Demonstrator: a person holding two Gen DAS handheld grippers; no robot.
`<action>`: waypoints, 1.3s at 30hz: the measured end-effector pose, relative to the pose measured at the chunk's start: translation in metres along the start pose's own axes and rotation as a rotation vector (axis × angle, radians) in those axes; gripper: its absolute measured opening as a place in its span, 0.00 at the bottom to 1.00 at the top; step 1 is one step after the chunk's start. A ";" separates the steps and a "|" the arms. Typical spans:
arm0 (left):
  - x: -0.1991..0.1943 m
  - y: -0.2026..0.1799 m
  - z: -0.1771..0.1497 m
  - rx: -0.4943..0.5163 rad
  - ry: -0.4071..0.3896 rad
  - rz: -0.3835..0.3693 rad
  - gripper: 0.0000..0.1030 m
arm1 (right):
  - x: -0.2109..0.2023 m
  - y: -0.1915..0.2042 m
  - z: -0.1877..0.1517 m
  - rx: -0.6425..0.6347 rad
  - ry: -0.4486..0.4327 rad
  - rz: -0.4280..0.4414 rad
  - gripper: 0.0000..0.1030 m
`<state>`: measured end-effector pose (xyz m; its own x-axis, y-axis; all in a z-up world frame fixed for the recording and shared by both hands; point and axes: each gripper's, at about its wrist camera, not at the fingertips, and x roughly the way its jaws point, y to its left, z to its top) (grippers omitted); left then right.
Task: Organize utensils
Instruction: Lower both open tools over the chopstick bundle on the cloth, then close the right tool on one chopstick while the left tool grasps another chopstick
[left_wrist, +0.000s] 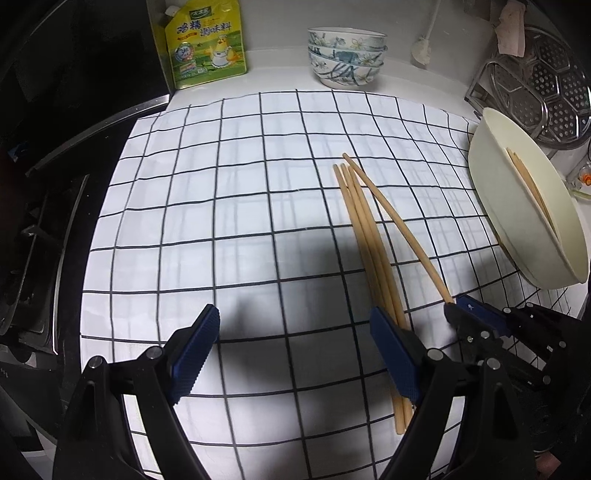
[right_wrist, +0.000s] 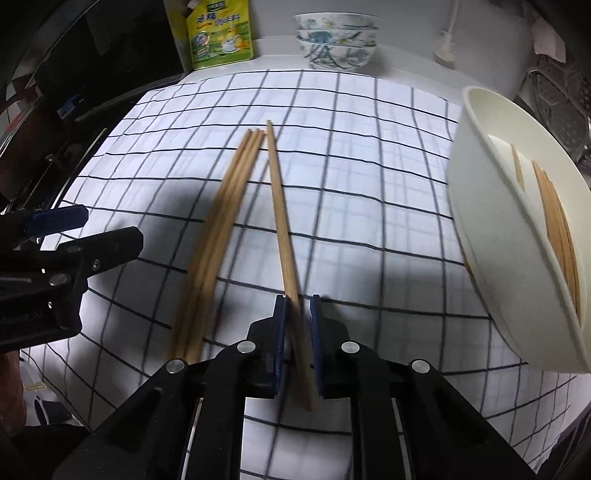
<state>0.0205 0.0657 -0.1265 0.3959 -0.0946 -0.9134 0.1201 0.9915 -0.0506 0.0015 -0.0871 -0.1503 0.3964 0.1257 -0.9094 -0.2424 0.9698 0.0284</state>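
Worktop under a white black-grid cloth (left_wrist: 229, 206); hob at its left edge, stacked patterned bowls (left_wrist: 346, 55) and yellow pouch (left_wrist: 207, 44) along the back. Right gripper (right_wrist: 298, 343) nipped on one chopstick (right_wrist: 280, 206). Three chopsticks (right_wrist: 221, 221) lie bundled beside it. Left gripper (left_wrist: 295, 354) gapes wide, empty. Cream container (left_wrist: 532, 206), right edge, holds more.
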 end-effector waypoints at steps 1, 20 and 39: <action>0.002 -0.003 -0.001 0.004 0.003 -0.003 0.80 | -0.001 -0.003 -0.002 0.005 0.000 -0.001 0.10; 0.026 -0.024 -0.010 0.007 0.032 0.032 0.80 | -0.022 -0.050 -0.021 0.078 -0.007 0.010 0.25; 0.029 -0.031 -0.003 0.019 0.002 0.063 0.60 | 0.002 -0.042 0.002 0.004 -0.007 -0.030 0.37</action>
<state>0.0255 0.0326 -0.1530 0.4012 -0.0314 -0.9155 0.1122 0.9936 0.0151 0.0143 -0.1276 -0.1521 0.4096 0.0983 -0.9069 -0.2266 0.9740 0.0033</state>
